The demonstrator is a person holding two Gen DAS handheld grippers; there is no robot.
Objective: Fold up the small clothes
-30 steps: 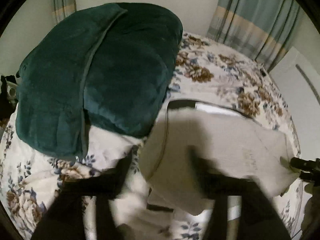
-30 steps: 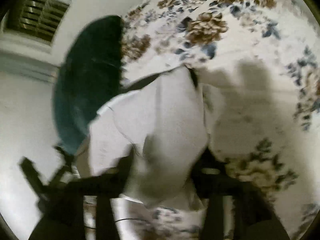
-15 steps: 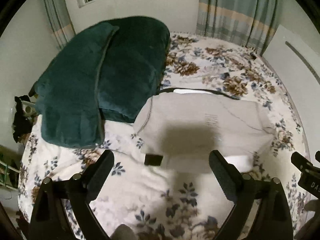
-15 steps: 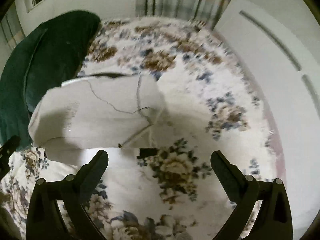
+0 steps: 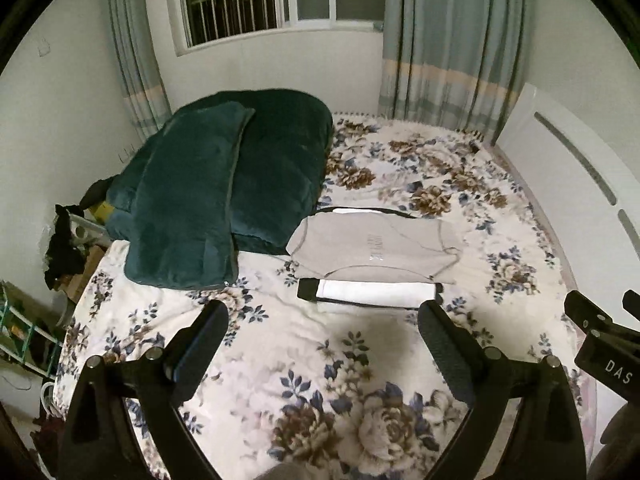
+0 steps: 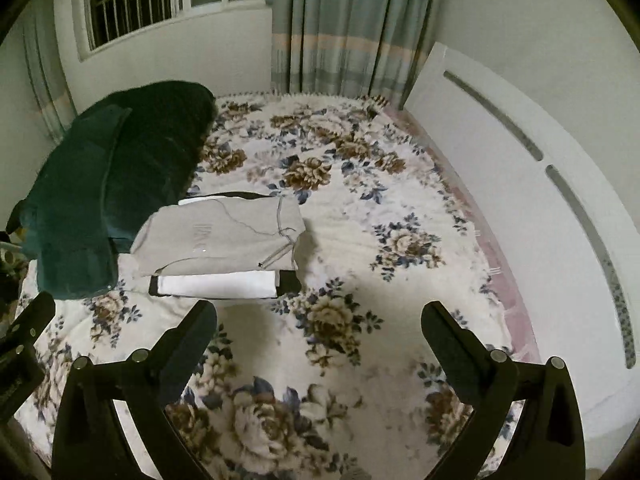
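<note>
A folded grey garment (image 5: 372, 246) lies on top of a folded white and black garment (image 5: 372, 292) on the floral bed. The stack also shows in the right wrist view, grey piece (image 6: 224, 240) over white piece (image 6: 216, 284). My left gripper (image 5: 322, 332) is open and empty, pulled back above the bedspread short of the stack. My right gripper (image 6: 318, 330) is open and empty, to the right of the stack. The right gripper's body (image 5: 604, 344) shows at the right edge of the left wrist view.
A dark green folded duvet (image 5: 224, 188) lies at the back left of the bed, touching the stack's left end. A white headboard (image 6: 520, 184) runs along the right side. Curtains (image 5: 452, 40) and a barred window are behind. Clutter sits off the bed's left edge (image 5: 64, 248).
Both grippers let go of the grey garment, which now lies folded on the white piece. Both grippers opened and drew back and up from the stack.
</note>
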